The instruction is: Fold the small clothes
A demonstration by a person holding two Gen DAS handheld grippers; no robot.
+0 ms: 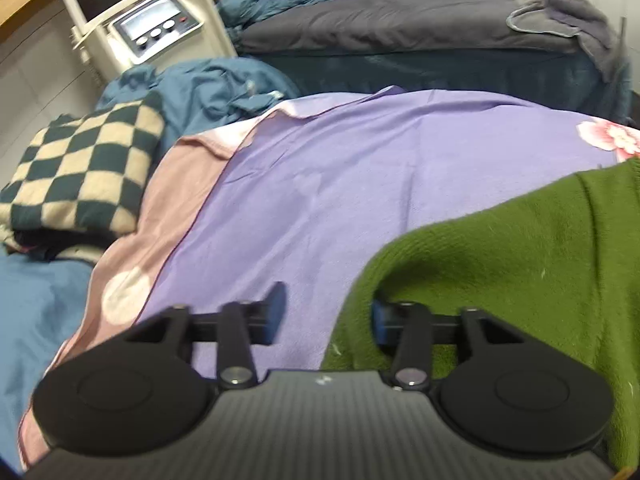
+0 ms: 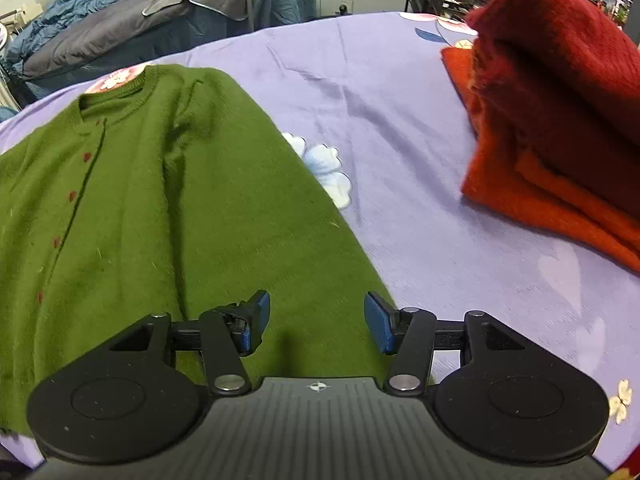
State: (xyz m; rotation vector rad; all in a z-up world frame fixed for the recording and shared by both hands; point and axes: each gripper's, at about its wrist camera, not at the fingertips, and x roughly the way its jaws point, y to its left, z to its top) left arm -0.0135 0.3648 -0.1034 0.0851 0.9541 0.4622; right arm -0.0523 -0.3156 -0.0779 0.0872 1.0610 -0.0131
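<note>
A green knit cardigan with small red buttons lies flat on the purple sheet, neckline toward the far side. My right gripper hovers open over its near right edge, with nothing between the blue pads. In the left wrist view the cardigan fills the right side. Its left edge curls up around the right finger of my left gripper. Those jaws stand apart over the sheet, and I see no pad pressing on the cloth.
A folded dark red sweater sits on an orange one at the right. A folded checkered sweater lies at the left by blue cloth. Behind stand a white machine and grey bedding.
</note>
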